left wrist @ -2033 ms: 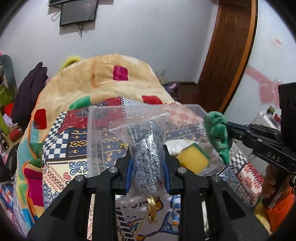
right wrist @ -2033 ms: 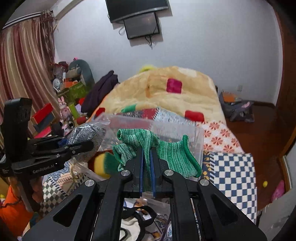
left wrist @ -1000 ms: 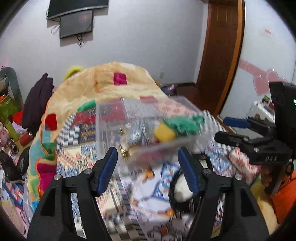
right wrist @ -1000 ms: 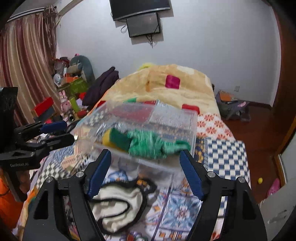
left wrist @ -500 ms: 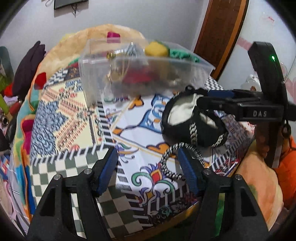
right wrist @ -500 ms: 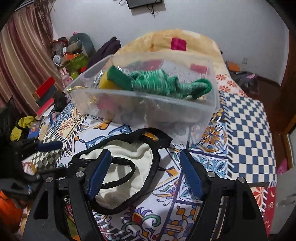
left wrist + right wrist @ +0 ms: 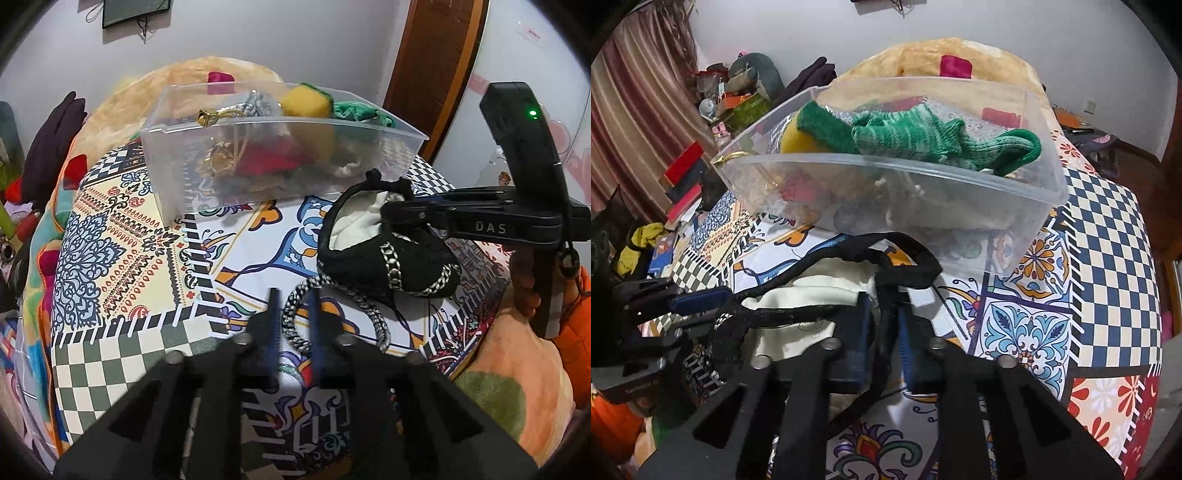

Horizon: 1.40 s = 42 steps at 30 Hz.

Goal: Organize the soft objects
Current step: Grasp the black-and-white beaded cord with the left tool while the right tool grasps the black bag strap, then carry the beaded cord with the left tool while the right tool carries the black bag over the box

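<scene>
1. Near the left camera, the left gripper (image 7: 292,295) has narrowed around the bag's chain strap (image 7: 295,334); the black bag (image 7: 388,254) lies right, the clear bin (image 7: 280,147) far.
2. Right view: the right gripper (image 7: 882,306) has closed from wide onto the bag's black rim (image 7: 886,295); the green glove (image 7: 923,136) stays in the bin.

Ahead of your left gripper (image 7: 292,314) lies a black bag (image 7: 388,254) with cream lining and a silver-and-black chain strap (image 7: 295,332). Beyond it, your clear bin (image 7: 280,162) holds a yellow sponge (image 7: 304,101) and a mottled green glove (image 7: 923,134).
</scene>
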Available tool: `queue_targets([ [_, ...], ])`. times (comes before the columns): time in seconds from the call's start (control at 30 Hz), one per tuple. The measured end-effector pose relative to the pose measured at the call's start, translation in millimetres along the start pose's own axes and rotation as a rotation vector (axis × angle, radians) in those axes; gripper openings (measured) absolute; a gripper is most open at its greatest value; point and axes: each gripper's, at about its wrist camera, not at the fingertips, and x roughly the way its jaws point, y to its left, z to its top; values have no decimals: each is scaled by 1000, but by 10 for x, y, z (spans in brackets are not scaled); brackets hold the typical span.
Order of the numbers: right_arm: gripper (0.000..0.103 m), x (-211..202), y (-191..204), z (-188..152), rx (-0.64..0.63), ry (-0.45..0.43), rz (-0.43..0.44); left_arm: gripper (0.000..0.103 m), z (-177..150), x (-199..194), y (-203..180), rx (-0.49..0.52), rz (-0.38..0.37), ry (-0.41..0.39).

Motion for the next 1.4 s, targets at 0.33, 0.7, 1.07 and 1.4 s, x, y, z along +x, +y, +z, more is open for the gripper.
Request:
queue_targets([
  [0.33, 7, -295, 133, 7, -61, -111, -56, 5, 68, -209, 37, 4, 66, -62],
  [0.7, 7, -846, 349, 151, -123, -265, -39, 5, 432, -749, 125, -33, 92, -242],
  [1.07, 7, -1236, 308, 494, -87, -443, -66, 5, 853, -988, 174, -34, 116, -368],
  [1.4, 7, -1271, 328, 713, -59, -529, -83, 5, 1167, -956, 263, -34, 136, -402],
])
